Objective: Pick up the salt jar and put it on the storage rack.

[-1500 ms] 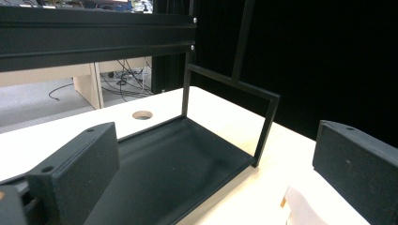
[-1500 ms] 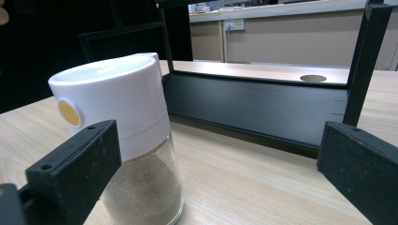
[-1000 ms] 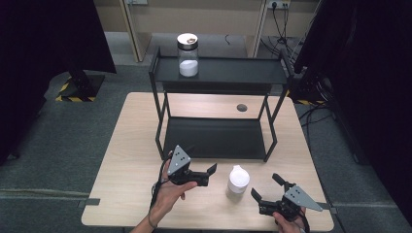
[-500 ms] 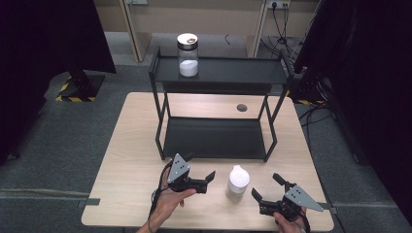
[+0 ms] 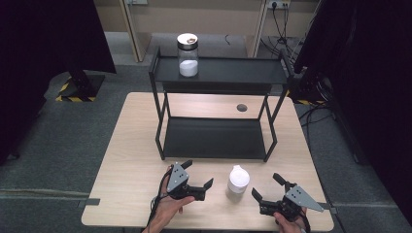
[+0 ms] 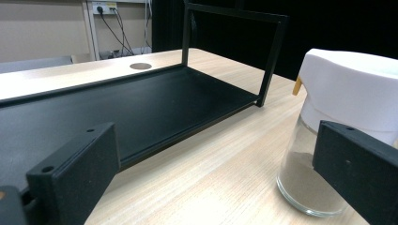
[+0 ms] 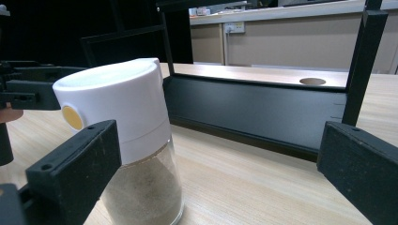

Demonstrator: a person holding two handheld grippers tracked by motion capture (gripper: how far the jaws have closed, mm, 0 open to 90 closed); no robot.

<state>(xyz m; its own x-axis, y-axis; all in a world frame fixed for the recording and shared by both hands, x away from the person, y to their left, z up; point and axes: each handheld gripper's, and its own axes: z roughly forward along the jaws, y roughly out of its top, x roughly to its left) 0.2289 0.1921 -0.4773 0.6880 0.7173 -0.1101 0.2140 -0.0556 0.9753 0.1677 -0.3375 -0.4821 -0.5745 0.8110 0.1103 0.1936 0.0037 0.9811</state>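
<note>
On the table [image 5: 131, 160], both grippers gape wide, seemingly touching nothing.

shaker jar [image 6: 328, 140] right side and base run off the left gripper view, one black jaw covers part of its glass | right hand [image 5: 286, 222] cut at the high view's bottom edge | label on shelf jar [image 5: 188, 55] way too small to read
</note>
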